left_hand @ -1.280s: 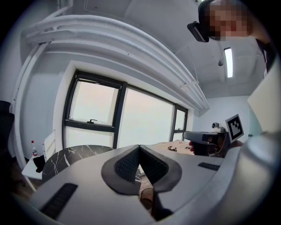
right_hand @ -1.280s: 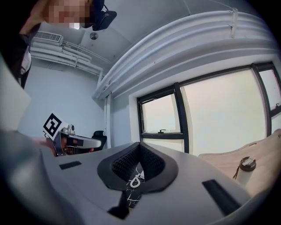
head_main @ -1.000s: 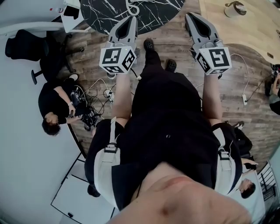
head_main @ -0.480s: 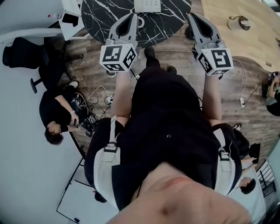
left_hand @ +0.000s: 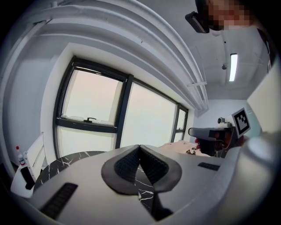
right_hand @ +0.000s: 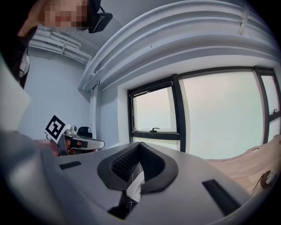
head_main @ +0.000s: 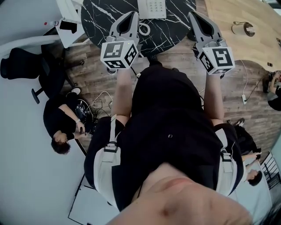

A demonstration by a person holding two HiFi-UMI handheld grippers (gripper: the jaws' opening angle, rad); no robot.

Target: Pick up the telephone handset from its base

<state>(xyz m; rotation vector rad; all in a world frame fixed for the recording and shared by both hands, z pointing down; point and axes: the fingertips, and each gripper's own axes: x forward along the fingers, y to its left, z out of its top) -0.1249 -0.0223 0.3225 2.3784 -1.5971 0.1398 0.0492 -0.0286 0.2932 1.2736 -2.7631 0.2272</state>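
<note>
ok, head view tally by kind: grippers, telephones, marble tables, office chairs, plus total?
grippers: 2 (left gripper, right gripper)
telephone: 1
black marble table: 1
black office chair: 1
total: 5

I am the right gripper point(right_hand: 140, 145). My jaws are closed: the two ribbed pads point(right_hand: 124, 163) meet at the tips and clamp nothing. In the gap below the pads a white shape point(right_hand: 135, 184) shows; I cannot tell what it is. To my left, the left gripper point(right_hand: 100, 143) points the same way, its marker cube point(right_hand: 55, 127) at the rear. Ahead stands a dark-framed window point(right_hand: 154, 110). A pale wooden top point(right_hand: 250, 165) lies at lower right.
</note>
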